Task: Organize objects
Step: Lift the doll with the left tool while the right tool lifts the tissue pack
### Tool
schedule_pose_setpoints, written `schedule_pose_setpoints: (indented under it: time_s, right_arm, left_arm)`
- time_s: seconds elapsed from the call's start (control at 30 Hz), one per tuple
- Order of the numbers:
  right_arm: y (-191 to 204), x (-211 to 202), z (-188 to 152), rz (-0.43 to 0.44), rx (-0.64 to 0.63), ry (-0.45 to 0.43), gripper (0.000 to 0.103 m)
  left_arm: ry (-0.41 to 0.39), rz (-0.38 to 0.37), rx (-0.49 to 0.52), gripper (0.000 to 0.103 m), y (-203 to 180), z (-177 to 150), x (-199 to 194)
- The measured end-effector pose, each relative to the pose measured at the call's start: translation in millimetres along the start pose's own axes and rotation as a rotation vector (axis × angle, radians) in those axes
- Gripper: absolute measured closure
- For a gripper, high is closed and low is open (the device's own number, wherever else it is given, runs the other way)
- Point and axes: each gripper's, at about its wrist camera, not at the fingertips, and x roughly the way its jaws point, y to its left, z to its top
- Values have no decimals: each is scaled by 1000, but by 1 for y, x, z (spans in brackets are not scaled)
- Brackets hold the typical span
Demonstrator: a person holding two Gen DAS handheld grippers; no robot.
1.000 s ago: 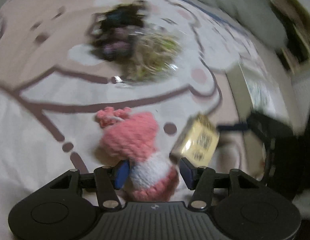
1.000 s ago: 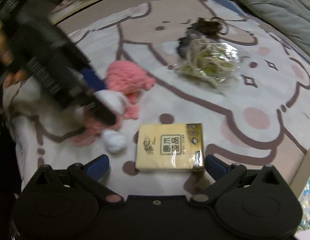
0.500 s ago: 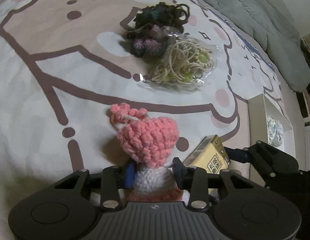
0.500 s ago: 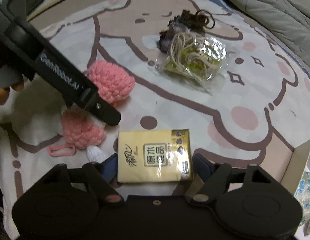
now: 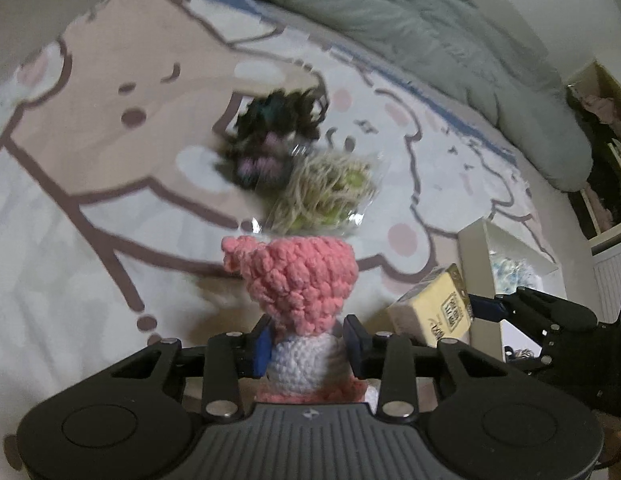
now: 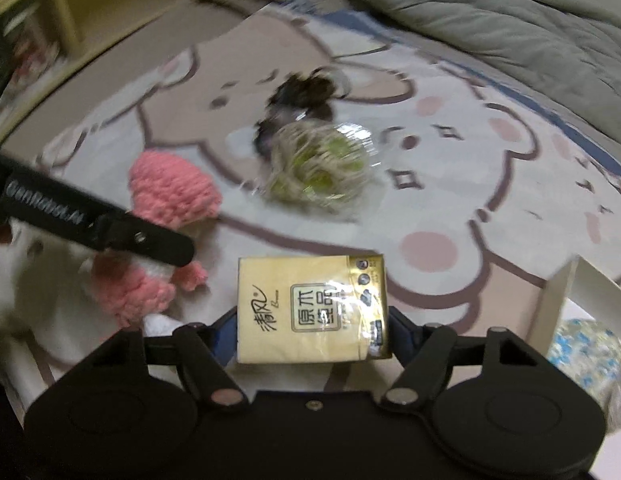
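Observation:
My left gripper point(image 5: 308, 344) is shut on the pink and white crochet toy point(image 5: 298, 280) and holds it above the bedspread. The toy also shows at the left of the right wrist view point(image 6: 170, 192). My right gripper point(image 6: 310, 330) is shut on the yellow tissue pack point(image 6: 310, 308), which is lifted; the pack also shows at the right of the left wrist view point(image 5: 434, 312). A clear bag of beige cord point(image 5: 322, 196) and a dark hair-tie bundle point(image 5: 270, 136) lie on the bedspread ahead.
A white open box point(image 5: 506, 256) with blue-patterned contents stands at the right, also seen in the right wrist view point(image 6: 566, 300). A grey duvet point(image 5: 410, 32) lies along the far side. The cartoon-print bedspread point(image 5: 90, 200) covers the surface.
Both grippers have closed on their objects and lifted them off the bedspread. The views have tilted up toward the duvet and the white box.

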Motion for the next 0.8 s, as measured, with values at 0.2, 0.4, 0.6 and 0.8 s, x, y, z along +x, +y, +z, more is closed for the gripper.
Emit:
schedule_pose_setpoints:
  time_s: [0.2, 0.4, 0.6, 0.8]
  right_arm:
    - [-16, -26, 5, -28, 123, -65, 29]
    - [-20, -49, 7, -50, 185, -125, 29]
    - [-21, -71, 8, -81, 245, -172, 29]
    - [-23, -88, 6, -106, 311, -204, 29]
  left_arm:
    - [-83, 48, 108, 65, -17, 5, -19]
    - [-143, 71, 177, 64, -29, 7, -35]
    - [-183, 70, 206, 64, -36, 6, -52]
    - [-217, 77, 234, 64, -40, 4, -68]
